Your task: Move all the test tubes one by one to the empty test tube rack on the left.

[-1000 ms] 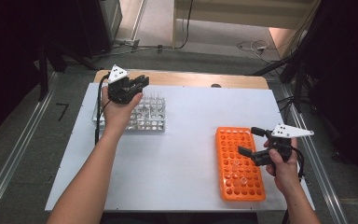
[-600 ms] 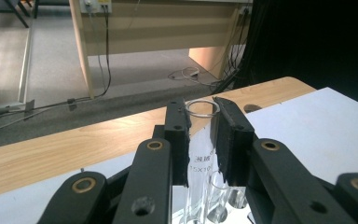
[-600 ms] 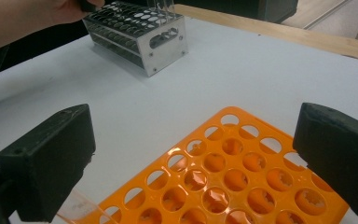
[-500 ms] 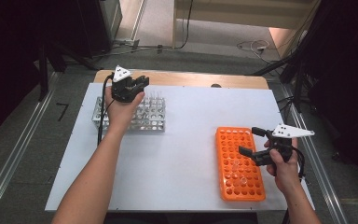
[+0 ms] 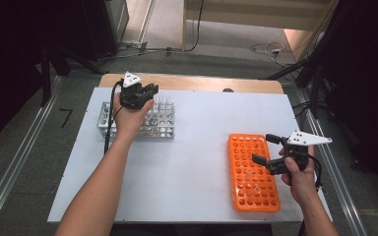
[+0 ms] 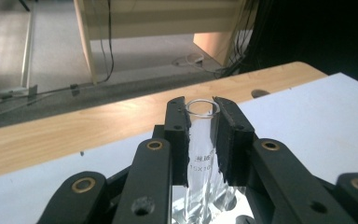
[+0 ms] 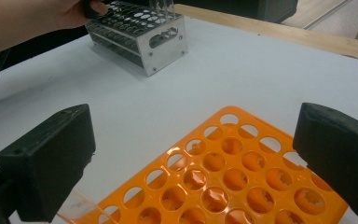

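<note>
One clear glass tube [image 6: 200,140], upright, faintly printed.

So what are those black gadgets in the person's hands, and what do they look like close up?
They are hand-held grippers. Each one, left gripper and right gripper, is black, with two blocky black jaws, a pale three-cornered plate on top and a black cable trailing off. The left gripper view shows brass-coloured rivets on the jaw links. The forearms are bare: no sleeves or gloves in view.

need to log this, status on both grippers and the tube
Left gripper shut on glass tube, over metal rack. Right gripper open, above orange rack. Nothing blocking.
</note>
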Motion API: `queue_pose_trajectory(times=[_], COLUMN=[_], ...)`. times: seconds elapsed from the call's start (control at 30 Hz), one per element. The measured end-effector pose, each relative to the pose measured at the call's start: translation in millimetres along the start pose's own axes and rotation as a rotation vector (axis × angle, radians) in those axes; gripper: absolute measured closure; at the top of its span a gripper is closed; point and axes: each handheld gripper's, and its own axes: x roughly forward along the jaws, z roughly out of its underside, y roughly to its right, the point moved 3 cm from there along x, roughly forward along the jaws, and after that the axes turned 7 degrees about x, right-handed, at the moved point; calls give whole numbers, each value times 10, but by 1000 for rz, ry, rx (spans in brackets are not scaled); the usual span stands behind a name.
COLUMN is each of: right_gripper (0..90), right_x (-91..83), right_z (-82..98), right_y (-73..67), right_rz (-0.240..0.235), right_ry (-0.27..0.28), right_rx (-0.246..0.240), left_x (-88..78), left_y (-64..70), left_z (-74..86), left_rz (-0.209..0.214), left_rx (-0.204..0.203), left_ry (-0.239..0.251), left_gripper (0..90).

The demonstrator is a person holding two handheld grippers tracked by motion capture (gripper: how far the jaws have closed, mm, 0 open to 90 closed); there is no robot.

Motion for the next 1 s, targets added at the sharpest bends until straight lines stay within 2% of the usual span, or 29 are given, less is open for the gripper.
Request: queue_pose_trajectory(times=[0.47, 0.73, 1.0], right_gripper=[0, 0, 0], right_x=[9, 16, 19], right_z=[9, 14, 19], right_y=[6, 4, 10], right_rz=[-1, -1, -1], right_ry=[-3, -7, -8], right_rx=[0, 0, 1], left_x=[24, 36, 46], left_y=[4, 19, 16], left_z=[64, 103, 144], left_rz=[8, 17, 22], left_rx=[-11, 2, -16], left_ry=[-60, -103, -112], left_gripper=[744, 733, 730])
